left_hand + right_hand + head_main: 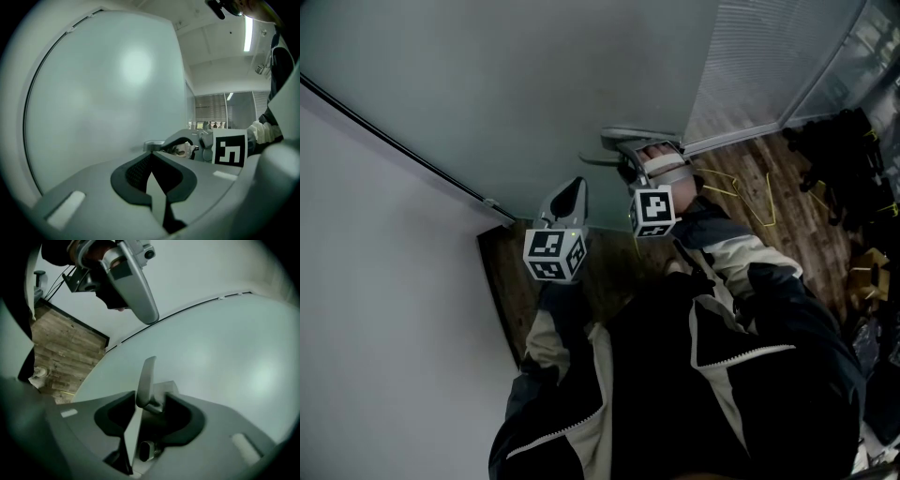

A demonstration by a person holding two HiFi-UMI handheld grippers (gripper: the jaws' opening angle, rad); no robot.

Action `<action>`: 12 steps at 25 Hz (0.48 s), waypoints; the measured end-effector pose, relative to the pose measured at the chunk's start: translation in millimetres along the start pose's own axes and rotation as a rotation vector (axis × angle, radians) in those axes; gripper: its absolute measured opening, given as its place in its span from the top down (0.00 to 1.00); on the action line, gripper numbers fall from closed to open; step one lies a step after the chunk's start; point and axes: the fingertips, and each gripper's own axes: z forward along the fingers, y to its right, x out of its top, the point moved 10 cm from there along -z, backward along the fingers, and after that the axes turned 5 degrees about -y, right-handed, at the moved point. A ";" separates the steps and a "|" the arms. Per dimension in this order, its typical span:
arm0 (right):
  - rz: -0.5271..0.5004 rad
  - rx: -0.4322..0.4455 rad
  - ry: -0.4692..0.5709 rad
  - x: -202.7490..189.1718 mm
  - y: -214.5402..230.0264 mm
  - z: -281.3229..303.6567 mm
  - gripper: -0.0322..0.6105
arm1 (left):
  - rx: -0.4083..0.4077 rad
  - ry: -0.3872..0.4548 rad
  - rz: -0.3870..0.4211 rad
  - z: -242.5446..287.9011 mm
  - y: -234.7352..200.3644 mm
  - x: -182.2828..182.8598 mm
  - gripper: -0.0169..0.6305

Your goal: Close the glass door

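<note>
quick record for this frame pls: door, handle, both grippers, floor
door: frosted glass door, fills the view ahead
right gripper: jaws apart, at the door's handle
handle: metal lever handle, stands between the right gripper's jaws, not clamped
left gripper: jaws together, nothing between them, close to the glass
floor: wood floor, yellow marks on it
</note>
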 end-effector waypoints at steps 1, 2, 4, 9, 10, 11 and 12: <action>-0.012 0.000 -0.015 -0.4 -2.5 1.0 0.73 | -0.004 0.000 0.001 -0.8 0.3 -0.2 0.96; -0.021 -0.002 -0.029 -0.7 -3.6 1.1 0.71 | -0.007 0.000 0.002 -1.5 0.6 -0.1 0.96; -0.032 -0.017 -0.046 -1.0 -1.8 -0.1 0.71 | -0.012 0.002 0.003 -2.4 0.5 1.4 0.96; -0.021 -0.025 -0.048 -4.8 4.2 1.3 0.71 | -0.024 0.003 0.011 1.6 2.4 5.7 0.96; -0.020 -0.025 -0.051 -5.4 5.7 2.8 0.71 | -0.026 0.004 0.012 2.3 2.1 6.3 0.96; -0.020 -0.024 -0.054 -6.0 6.5 4.6 0.71 | -0.028 0.006 0.012 2.5 1.8 6.7 0.96; -0.018 -0.021 -0.058 -6.7 6.8 6.5 0.71 | -0.028 0.007 0.011 2.4 1.6 7.0 0.96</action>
